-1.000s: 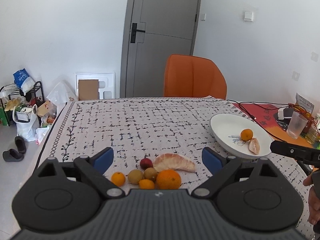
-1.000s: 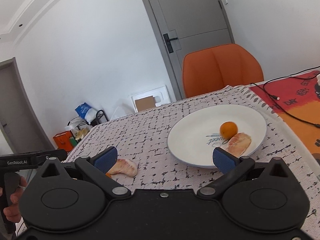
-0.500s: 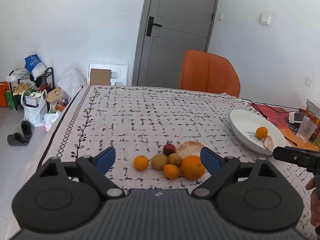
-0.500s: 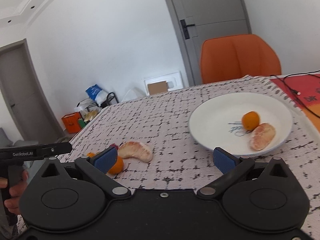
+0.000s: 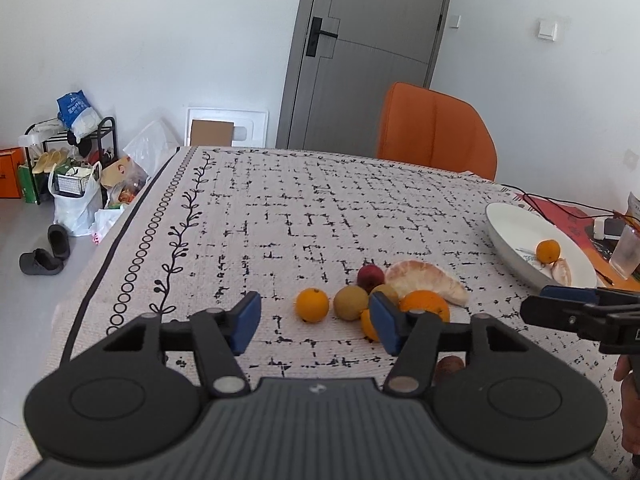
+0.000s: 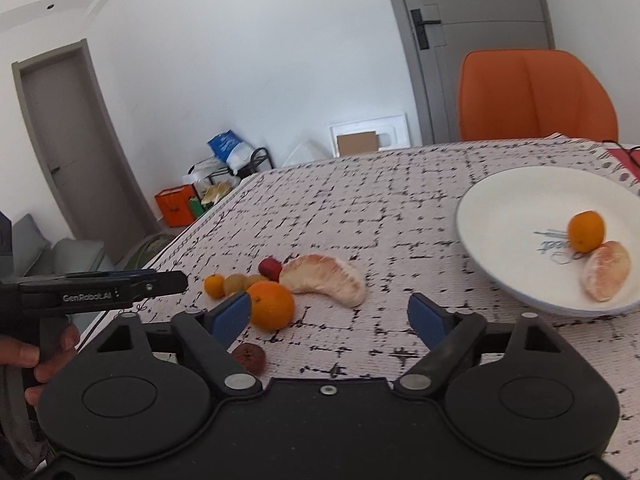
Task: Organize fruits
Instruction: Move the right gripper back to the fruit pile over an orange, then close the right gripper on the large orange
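A cluster of fruit lies on the patterned tablecloth: a small orange [image 5: 312,305], a brown fruit [image 5: 351,302], a red fruit [image 5: 370,276], a pomelo segment [image 5: 426,280] [image 6: 325,278], a big orange [image 5: 426,304] [image 6: 271,305] and a dark wrinkled fruit [image 6: 249,357]. A white plate [image 5: 512,236] [image 6: 508,204] at the right holds a small orange [image 6: 586,230] and a pomelo piece [image 6: 606,270]. My left gripper [image 5: 314,322] is open and empty just short of the cluster. My right gripper [image 6: 330,318] is open and empty between cluster and plate.
An orange chair [image 5: 436,136] stands at the table's far side. Cables, a red mat and a clear cup [image 5: 629,250] sit at the right beyond the plate. Bags, a rack and slippers are on the floor at the left [image 5: 72,184].
Both grippers swung left, toward the fruit cluster. The left gripper's jaws have narrowed but stay open. The fruit has not moved.
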`<state>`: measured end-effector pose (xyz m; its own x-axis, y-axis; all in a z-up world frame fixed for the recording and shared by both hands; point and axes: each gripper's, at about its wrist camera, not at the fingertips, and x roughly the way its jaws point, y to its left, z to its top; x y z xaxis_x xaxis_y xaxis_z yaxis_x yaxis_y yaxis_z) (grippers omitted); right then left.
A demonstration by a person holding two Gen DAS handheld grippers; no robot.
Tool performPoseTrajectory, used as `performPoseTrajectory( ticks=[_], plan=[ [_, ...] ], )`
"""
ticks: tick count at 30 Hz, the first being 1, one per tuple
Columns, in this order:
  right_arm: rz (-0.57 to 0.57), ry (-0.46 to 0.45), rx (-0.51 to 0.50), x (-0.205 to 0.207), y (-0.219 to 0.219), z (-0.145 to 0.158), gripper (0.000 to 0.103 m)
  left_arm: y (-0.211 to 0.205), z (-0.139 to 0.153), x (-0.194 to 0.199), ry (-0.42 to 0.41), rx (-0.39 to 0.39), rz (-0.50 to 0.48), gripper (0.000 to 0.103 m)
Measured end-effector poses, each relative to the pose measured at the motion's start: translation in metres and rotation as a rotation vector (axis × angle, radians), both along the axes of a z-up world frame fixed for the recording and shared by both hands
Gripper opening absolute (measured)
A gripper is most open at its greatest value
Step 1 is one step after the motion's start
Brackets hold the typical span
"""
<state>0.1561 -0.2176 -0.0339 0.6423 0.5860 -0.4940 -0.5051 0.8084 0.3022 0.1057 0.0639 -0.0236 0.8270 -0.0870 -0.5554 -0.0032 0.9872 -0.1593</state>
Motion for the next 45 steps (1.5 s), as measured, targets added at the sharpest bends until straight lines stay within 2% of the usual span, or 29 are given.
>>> performPoseTrajectory(
  ticks=[5, 11, 14, 23, 25, 27, 33, 45],
  plan=[
    [0.037, 0.019, -0.007, 0.008, 0.012, -0.005, 0.072, 0.003, -0.007, 0.007, 0.012, -0.003, 0.004, 0.056],
    [0.085, 0.028, -0.022, 0.016, 0.030, -0.010, 0.068, 0.003, -0.013, 0.020, 0.029, -0.002, 0.000, 0.048],
    [0.104, 0.036, -0.025, 0.020, 0.037, -0.014, 0.062, 0.005, -0.016, 0.024, 0.031, -0.015, -0.002, 0.043],
    [0.146, 0.057, -0.034, 0.027, 0.057, -0.022, 0.057, 0.007, -0.027, 0.037, 0.062, -0.038, 0.002, 0.041],
    [0.154, 0.062, -0.040, 0.028, 0.061, -0.024, 0.045, 0.006, -0.028, 0.038, 0.061, -0.039, -0.001, 0.038],
    [0.166, 0.069, -0.037, 0.029, 0.065, -0.025, 0.039, 0.007, -0.028, 0.040, 0.065, -0.046, 0.000, 0.022],
    [0.152, 0.045, -0.046, 0.021, 0.062, -0.022, 0.038, 0.004, -0.021, 0.034, 0.056, -0.059, -0.023, 0.022],
    [0.070, 0.010, -0.017, 0.015, 0.025, -0.011, 0.038, -0.019, -0.006, 0.025, 0.015, -0.057, -0.070, 0.022]
  ],
)
